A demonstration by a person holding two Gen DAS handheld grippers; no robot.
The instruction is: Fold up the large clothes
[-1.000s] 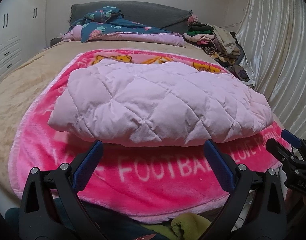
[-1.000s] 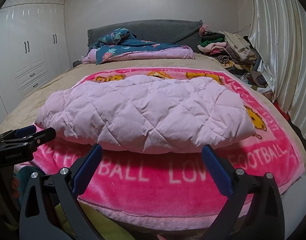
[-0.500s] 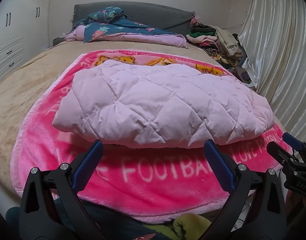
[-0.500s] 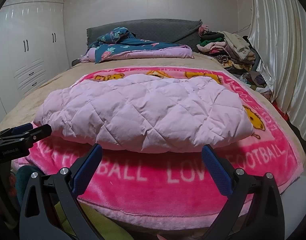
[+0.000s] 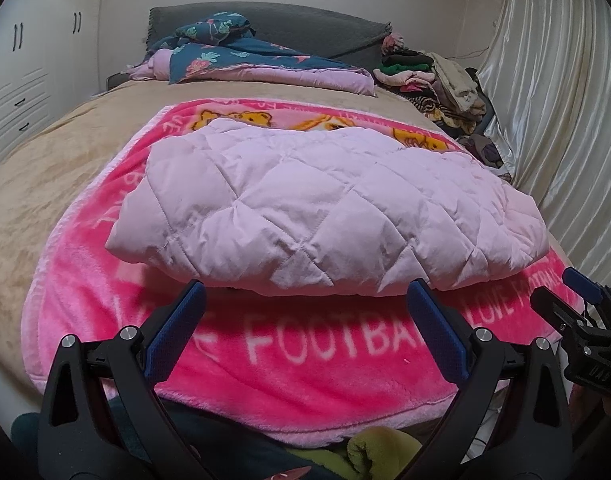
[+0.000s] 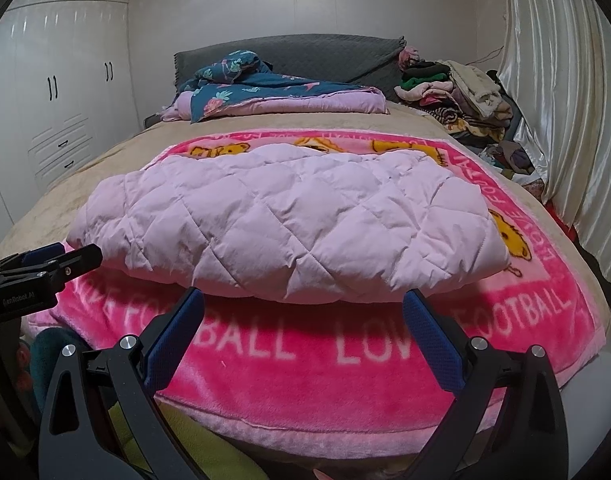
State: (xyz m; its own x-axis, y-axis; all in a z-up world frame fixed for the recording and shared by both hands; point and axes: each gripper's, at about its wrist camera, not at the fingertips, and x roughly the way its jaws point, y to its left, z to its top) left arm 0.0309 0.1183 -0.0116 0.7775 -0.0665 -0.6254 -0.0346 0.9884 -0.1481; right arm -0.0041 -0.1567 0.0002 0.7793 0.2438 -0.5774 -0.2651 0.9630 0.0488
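Note:
A pale pink quilted jacket [image 5: 325,208] [image 6: 289,224] lies folded into a thick wide bundle on a bright pink lettered blanket [image 5: 305,356] [image 6: 305,352] spread over the bed. My left gripper [image 5: 305,300] stands open just short of the bundle's near edge, nothing between its blue-padded fingers. My right gripper [image 6: 303,300] is open too, level with the near edge, holding nothing. Each gripper shows in the other's view: the right one [image 5: 577,312] at the right edge, the left one [image 6: 45,268] at the left edge.
A folded teal floral quilt [image 6: 265,88] lies by the grey headboard [image 6: 305,52]. A heap of clothes [image 6: 457,92] sits at the far right corner beside pale curtains [image 6: 565,100]. White wardrobes [image 6: 57,100] line the left wall. Green and dark fabric [image 5: 369,448] lies below the bed's near edge.
Both grippers have drifted slightly left and a touch closer to the jacket's near edge. The jacket itself has not moved and both grippers stay open.

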